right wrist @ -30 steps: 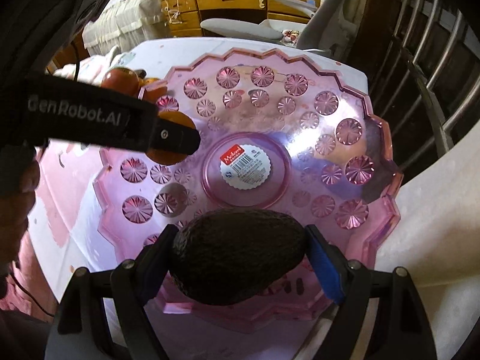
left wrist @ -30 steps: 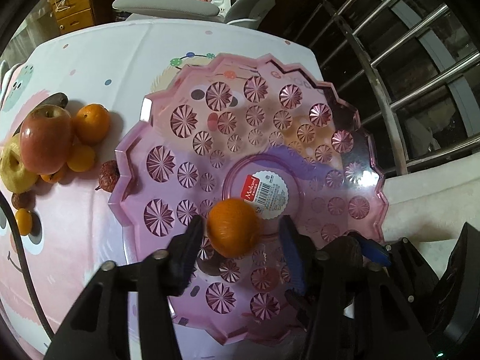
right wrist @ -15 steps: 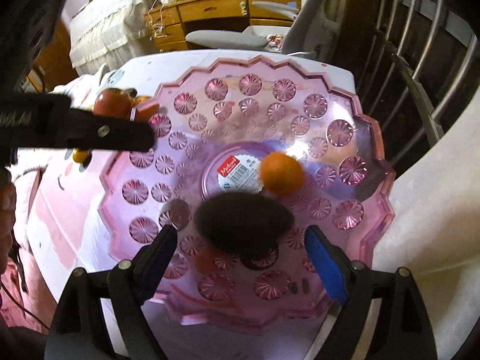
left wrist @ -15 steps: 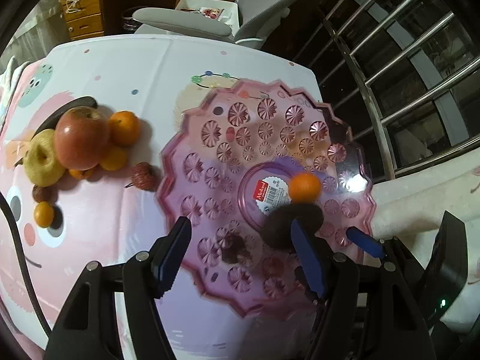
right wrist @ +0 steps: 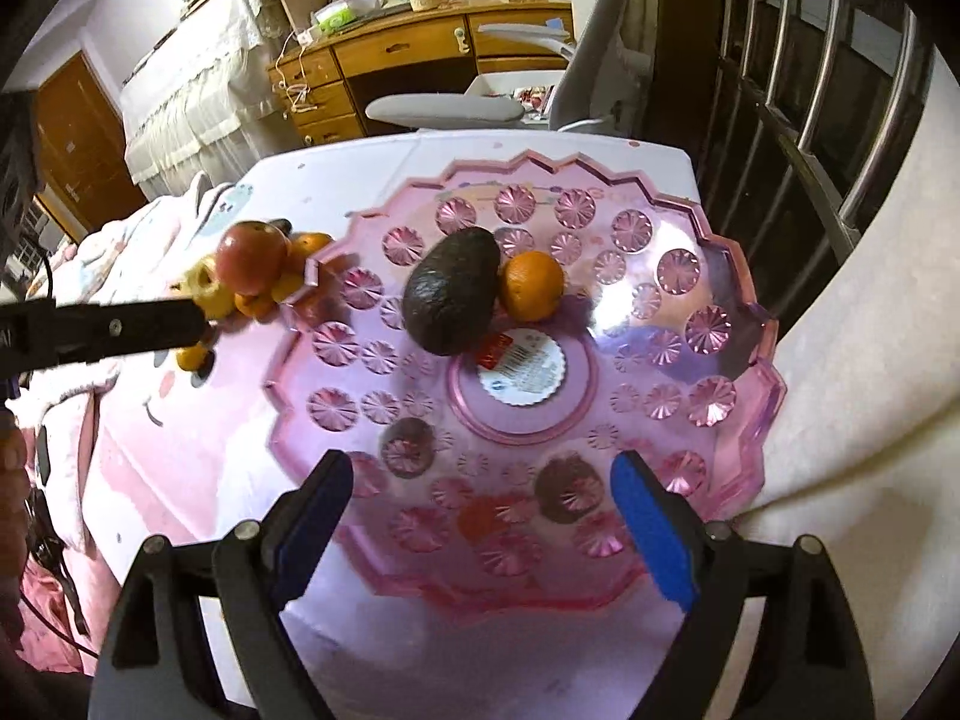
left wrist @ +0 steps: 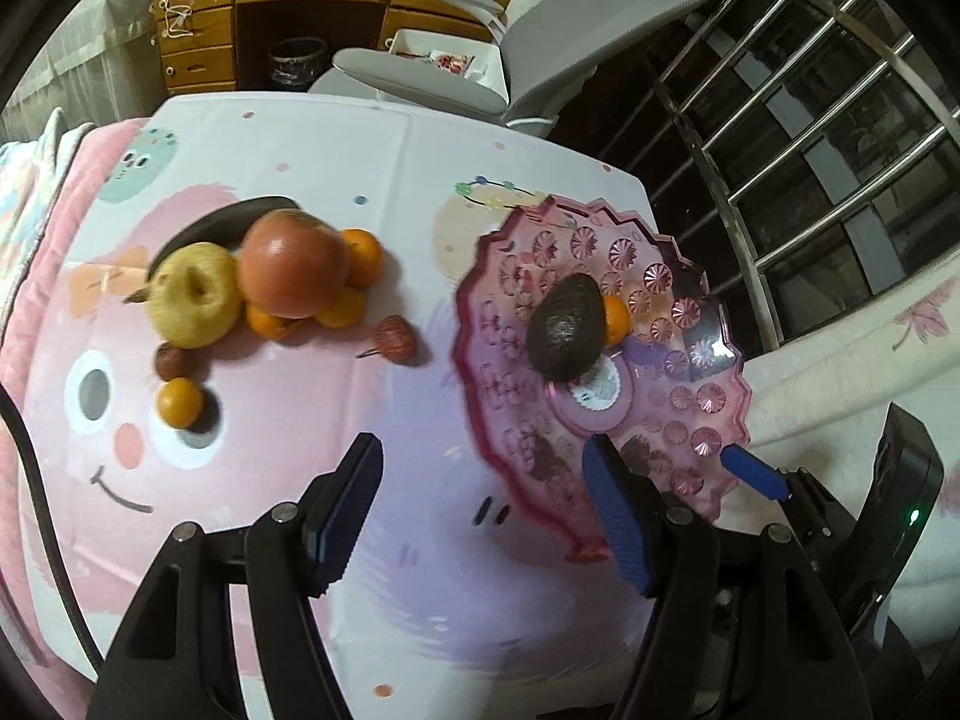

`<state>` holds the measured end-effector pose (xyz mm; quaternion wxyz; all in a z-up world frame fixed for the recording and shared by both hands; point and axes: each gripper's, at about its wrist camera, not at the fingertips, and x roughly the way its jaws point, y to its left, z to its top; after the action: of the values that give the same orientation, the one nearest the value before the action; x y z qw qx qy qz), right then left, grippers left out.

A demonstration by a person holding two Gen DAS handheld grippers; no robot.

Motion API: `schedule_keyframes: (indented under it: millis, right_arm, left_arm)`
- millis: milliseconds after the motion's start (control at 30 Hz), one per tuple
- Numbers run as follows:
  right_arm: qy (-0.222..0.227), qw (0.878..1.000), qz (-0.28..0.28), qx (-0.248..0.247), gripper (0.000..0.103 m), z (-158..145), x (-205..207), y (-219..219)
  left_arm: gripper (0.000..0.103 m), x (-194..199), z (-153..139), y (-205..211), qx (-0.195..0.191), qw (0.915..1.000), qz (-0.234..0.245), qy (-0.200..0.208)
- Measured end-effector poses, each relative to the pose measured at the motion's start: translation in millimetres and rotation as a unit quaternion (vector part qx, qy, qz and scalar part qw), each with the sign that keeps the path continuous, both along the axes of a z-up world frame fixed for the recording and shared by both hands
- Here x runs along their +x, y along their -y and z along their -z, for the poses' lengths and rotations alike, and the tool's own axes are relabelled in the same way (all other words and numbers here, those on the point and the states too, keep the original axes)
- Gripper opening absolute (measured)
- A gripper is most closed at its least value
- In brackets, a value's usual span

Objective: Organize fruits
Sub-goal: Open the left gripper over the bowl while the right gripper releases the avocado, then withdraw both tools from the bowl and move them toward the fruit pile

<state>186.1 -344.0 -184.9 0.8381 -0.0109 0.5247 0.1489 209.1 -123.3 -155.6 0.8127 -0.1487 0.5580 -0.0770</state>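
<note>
Brown wooden drawer desk (right wrist: 420, 54) against far wall; grey office chair (left wrist: 576, 30) before it; steel window bars (left wrist: 810, 120) at right, dark behind.

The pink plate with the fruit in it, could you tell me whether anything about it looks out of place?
One oddity: a store label is stuck at the centre of the pink plate, and the avocado lies partly over it, touching the orange. Nothing looks spilled or damaged.
</note>
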Motion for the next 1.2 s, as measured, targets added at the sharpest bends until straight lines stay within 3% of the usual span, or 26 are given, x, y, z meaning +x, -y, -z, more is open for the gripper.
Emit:
schedule_keyframes:
  millis: [333, 667, 900, 1200]
  right_arm:
    - [0.004, 0.998, 0.062, 0.03, 0.089, -20.8, -40.6, -46.9]
    - [-0.004, 0.99, 0.123, 0.073, 0.089, -22.3, -79.8, -100.5]
    - [-0.034, 0.977, 0.171, 0.125, 0.089, -19.0, -92.2, -127.5]
    - [-0.067, 0.963, 0.207, 0.158, 0.088, -32.0, -78.2, -141.8]
  left_arm:
    - [0.068, -50.6, -16.7, -66.9, 0.009, 0.9996, 0.026, 0.012]
    - [0.068, -93.5, -25.8, -145.4, 0.033, 0.9978, 0.055, 0.016]
    - [0.068, -101.4, -31.0, -182.1, 0.053, 0.995, 0.079, 0.031]
    - [0.068, -85.1, -41.5, -191.1, 0.08, 0.9873, 0.125, 0.055]
